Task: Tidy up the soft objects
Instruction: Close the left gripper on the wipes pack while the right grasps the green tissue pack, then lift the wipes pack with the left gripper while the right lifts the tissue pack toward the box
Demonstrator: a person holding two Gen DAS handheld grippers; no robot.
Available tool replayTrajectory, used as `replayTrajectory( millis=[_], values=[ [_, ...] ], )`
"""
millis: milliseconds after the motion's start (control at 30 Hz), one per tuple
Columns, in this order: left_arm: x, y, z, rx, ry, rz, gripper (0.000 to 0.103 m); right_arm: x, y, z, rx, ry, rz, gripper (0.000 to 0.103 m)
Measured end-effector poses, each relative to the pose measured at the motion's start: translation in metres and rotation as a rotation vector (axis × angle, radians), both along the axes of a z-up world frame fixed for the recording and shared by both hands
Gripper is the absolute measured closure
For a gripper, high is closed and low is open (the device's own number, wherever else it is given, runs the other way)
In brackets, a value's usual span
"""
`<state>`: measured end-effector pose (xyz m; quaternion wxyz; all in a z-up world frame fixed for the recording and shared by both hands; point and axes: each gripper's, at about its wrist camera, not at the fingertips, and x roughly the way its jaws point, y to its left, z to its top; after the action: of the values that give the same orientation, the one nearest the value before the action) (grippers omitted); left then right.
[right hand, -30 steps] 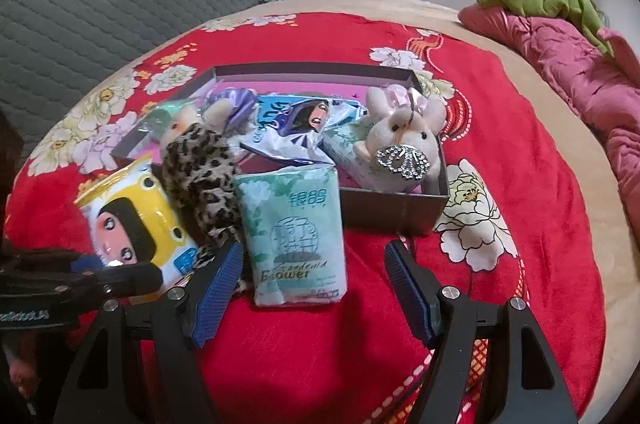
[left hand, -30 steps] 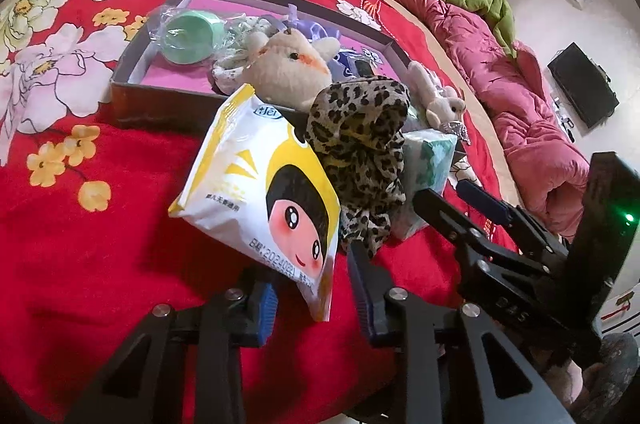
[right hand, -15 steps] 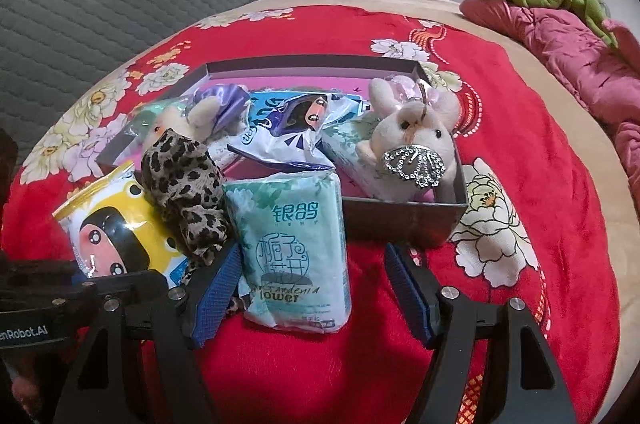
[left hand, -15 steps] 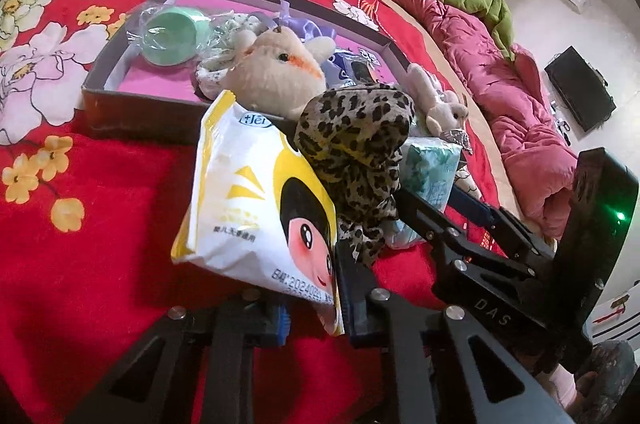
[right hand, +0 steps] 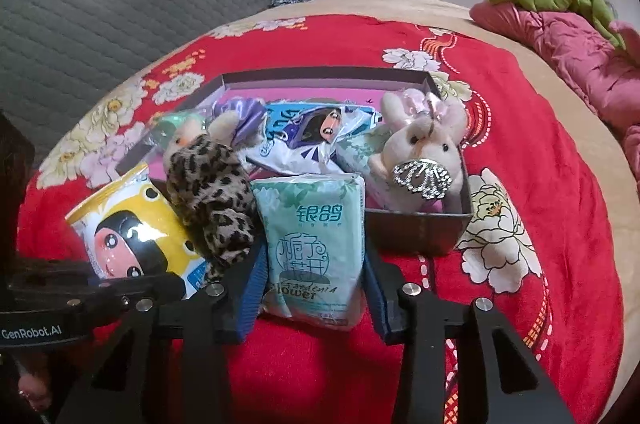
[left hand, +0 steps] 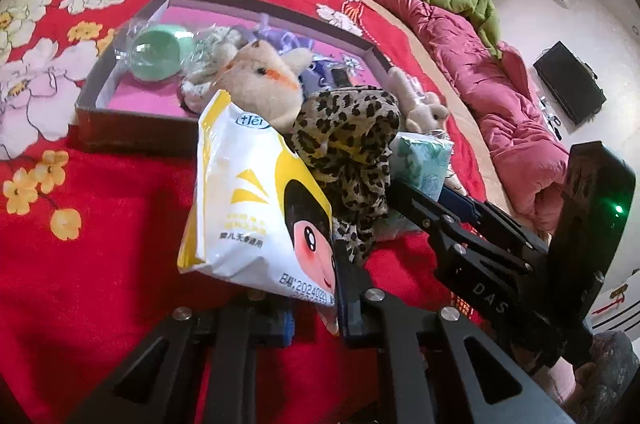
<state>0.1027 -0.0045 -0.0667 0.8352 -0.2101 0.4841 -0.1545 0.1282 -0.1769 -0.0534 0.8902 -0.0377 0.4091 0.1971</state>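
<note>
My left gripper [left hand: 314, 308] is shut on the bottom corner of a white and yellow wipes pack [left hand: 256, 207] with a cartoon face, tilted up off the red blanket; the pack also shows in the right wrist view [right hand: 132, 236]. My right gripper [right hand: 312, 288] is shut on a green tissue pack [right hand: 316, 244], which shows in the left wrist view [left hand: 424, 159] too. A leopard-print cloth [right hand: 212, 191] lies between the two packs. Behind them a shallow box [right hand: 416, 232] with a pink floor holds plush toys and packets.
In the box are a beige plush [left hand: 264, 83], a green round item [left hand: 156, 53], a blue packet [right hand: 316, 131] and a plush rabbit [right hand: 424, 151] with a rhinestone ornament. A pink quilt [left hand: 500, 103] lies along the right. A grey headboard [right hand: 120, 7] stands behind.
Both grippers moved forward and closed: the left on the wipes pack's corner, the right on the green tissue pack. The wipes pack has tilted up.
</note>
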Motion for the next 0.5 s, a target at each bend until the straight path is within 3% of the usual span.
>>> replayTrajectory(
  millis=[500],
  values=[
    [-0.018, 0.017, 0.026, -0.013, -0.064, 0.028, 0.088, -0.007, -0.017, 0.020, 0.075, -0.025, -0.031, 0.058]
  ],
)
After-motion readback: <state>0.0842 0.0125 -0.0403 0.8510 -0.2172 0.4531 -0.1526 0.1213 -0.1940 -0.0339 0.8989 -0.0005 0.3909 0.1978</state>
